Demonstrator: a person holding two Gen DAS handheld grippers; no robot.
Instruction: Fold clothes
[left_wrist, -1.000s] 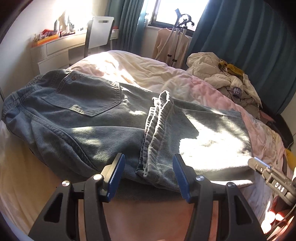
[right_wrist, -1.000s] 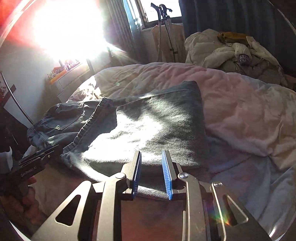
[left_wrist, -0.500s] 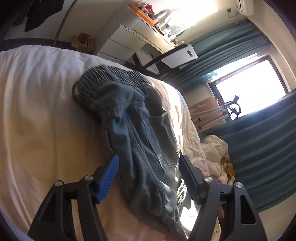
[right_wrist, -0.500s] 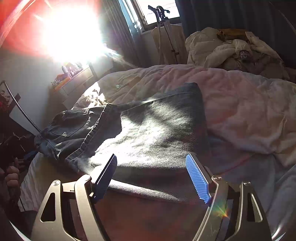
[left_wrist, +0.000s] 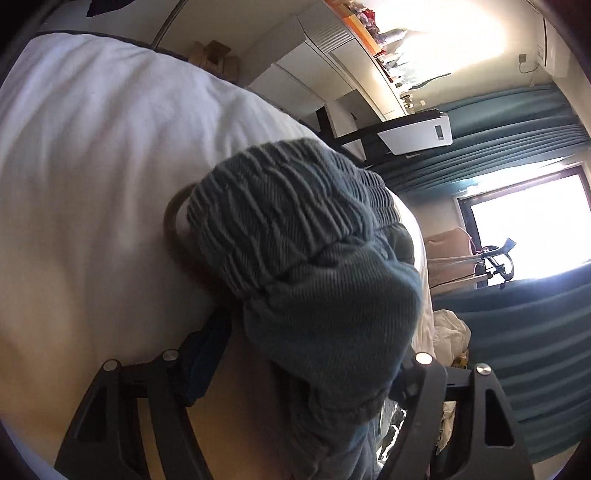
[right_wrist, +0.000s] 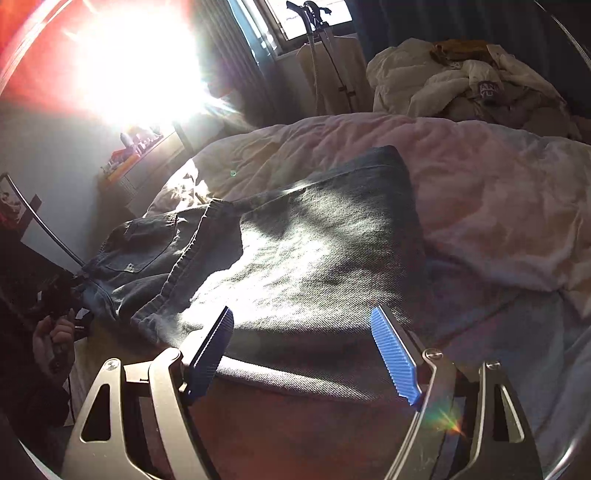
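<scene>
1. Denim, faded blue, lies part-folded on the pale quilted bed cover (right_wrist: 480, 192): the pair of blue jeans (right_wrist: 295, 258) has its legs turned back over the seat, the hem edge lying across near the back pocket.
2. In the left wrist view, the ribbed elastic waistband (left_wrist: 280, 221) of the jeans bulges between the arms of the left gripper (left_wrist: 306, 354), which is rolled onto its side against the white bedding (left_wrist: 92, 166). Its blue pads stand wide apart with cloth between them; I judge it spread, not yet pinching.
3. The right gripper (right_wrist: 306, 354) hovers just above the near folded edge, blue ribbed pads wide apart, holding nothing.
4. The step in hand looks like taking the waistband end to bring it over the folded legs.
5. To do it well: catch every layer at the waistband, close firmly before lifting, and let the right claw pin or pinch the near fold so the stack does not slide.
6. Thick denim may slip from a shallow bite; go deep.
</scene>
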